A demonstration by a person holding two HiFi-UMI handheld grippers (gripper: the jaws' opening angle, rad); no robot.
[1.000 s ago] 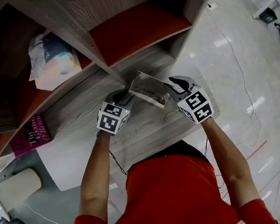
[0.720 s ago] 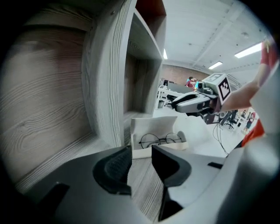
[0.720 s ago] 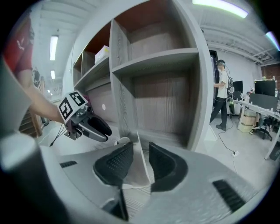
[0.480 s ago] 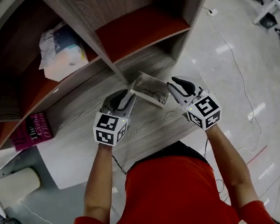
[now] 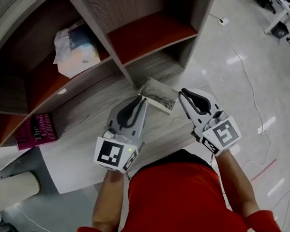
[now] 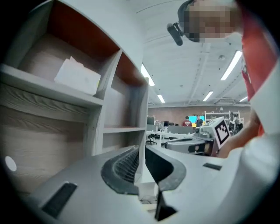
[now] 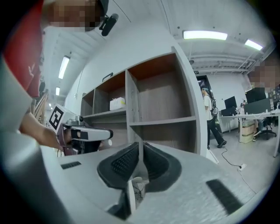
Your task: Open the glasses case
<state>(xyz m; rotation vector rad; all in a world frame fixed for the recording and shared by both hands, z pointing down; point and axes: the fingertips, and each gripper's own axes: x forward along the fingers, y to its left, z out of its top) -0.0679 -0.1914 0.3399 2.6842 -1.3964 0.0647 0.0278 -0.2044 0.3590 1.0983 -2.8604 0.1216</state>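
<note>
While the glasses case (image 5: pixel 158 94) is lying open on the table (image 5: pixel 82 114), the left tongs (image 5: pixel 142 101) and the right tongs (image 5: pixel 183 94) are just clenching shut, grasping nothing.

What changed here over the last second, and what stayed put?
The left gripper and right gripper lifted up and back off the glasses case, letting it go. Their jaws have just been closing, with nothing between them. The case stays open in the same spot on the wooden top.
</note>
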